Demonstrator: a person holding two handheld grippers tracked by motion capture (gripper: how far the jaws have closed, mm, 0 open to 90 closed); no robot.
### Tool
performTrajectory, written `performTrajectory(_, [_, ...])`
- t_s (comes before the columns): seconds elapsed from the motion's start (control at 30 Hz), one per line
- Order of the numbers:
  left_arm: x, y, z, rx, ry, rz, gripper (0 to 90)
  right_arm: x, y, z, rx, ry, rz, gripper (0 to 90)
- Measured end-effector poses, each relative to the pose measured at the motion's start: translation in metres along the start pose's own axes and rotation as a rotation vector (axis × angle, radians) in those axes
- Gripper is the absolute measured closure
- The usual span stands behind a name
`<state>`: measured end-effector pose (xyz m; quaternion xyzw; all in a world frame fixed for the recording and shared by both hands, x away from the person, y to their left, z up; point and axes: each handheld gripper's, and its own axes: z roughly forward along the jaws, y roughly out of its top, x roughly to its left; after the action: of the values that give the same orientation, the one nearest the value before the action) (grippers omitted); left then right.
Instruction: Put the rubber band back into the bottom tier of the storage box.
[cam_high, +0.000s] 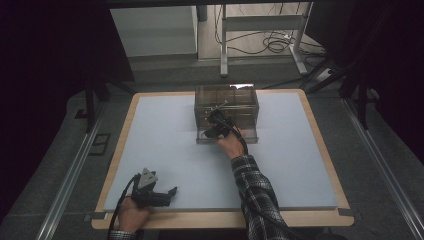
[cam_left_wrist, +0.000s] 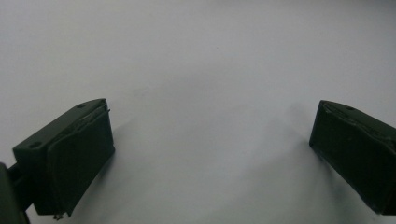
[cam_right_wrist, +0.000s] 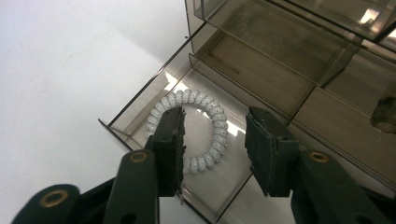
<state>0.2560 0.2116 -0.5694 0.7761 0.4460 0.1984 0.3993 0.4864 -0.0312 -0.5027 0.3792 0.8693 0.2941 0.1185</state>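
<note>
A smoky clear plastic drawer box stands at the far middle of the white mat, its bottom drawer pulled out. A white spiral hair tie lies flat on the drawer's floor. My right gripper hovers open over the drawer, its left finger covering part of the ring and nothing held between the jaws. At the mat's near left corner my left gripper rests low over bare mat, jaws wide open and empty.
The white mat covers a wooden table. A small dark object sits in another compartment of the box at the right. Beyond the table stand a metal frame leg and loose cables on the floor.
</note>
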Motion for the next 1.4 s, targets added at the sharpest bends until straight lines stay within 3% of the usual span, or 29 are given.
performTrajectory(1.03, [0.000,0.000,0.000,0.002,0.001,0.002,0.0,0.011,0.002,-0.023,-0.025,-0.004,-0.112,42.0])
performTrajectory(1.2, [0.000,0.000,0.000,0.001,0.000,0.001,0.0,0.015,0.001,-0.027,-0.029,0.007,-0.149,41.4])
performTrajectory(1.4, [0.000,0.000,0.000,0.000,0.001,0.000,0.0,0.018,-0.002,-0.032,-0.037,0.020,-0.160,39.2])
